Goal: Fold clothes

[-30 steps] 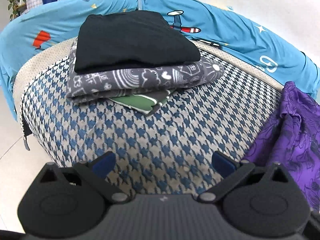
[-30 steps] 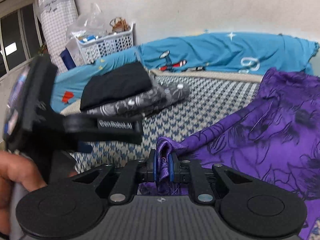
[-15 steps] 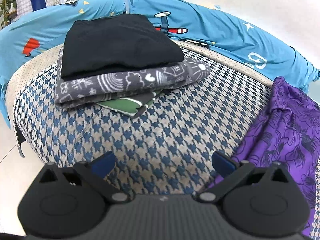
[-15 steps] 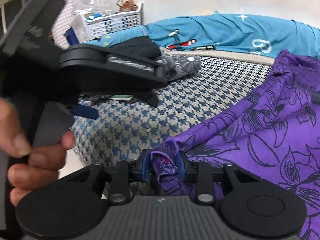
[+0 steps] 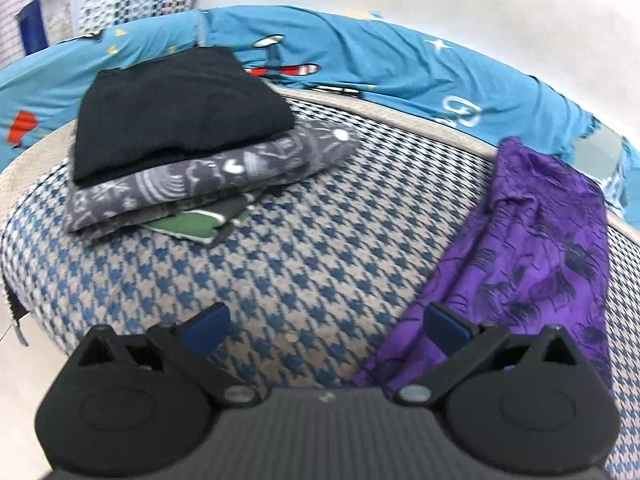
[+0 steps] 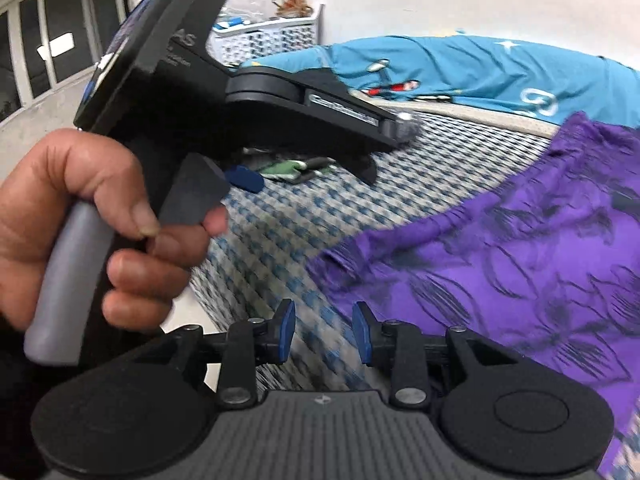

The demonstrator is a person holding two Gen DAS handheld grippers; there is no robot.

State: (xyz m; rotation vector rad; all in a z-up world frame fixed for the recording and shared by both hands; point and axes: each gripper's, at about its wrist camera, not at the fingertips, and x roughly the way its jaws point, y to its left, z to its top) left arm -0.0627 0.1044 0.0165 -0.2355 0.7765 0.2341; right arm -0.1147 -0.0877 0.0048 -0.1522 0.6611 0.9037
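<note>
Both tongs, left (image 5: 326, 326) and right (image 6: 324, 330), gape empty; the lettering is an unreadable blur.

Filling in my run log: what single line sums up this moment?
step: fold clothes | left tool: open, empty | right tool: open, empty | purple garment: flat on bed | folded stack: untouched

The left hand-held gripper (image 6: 312, 160) hides most of the folded stack (image 6: 288, 168); the purple garment (image 6: 500, 280) is motion-blurred.

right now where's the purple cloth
Left wrist view: the purple cloth lies on the right of the checked cushion, across from the stack of folded clothes.
</note>
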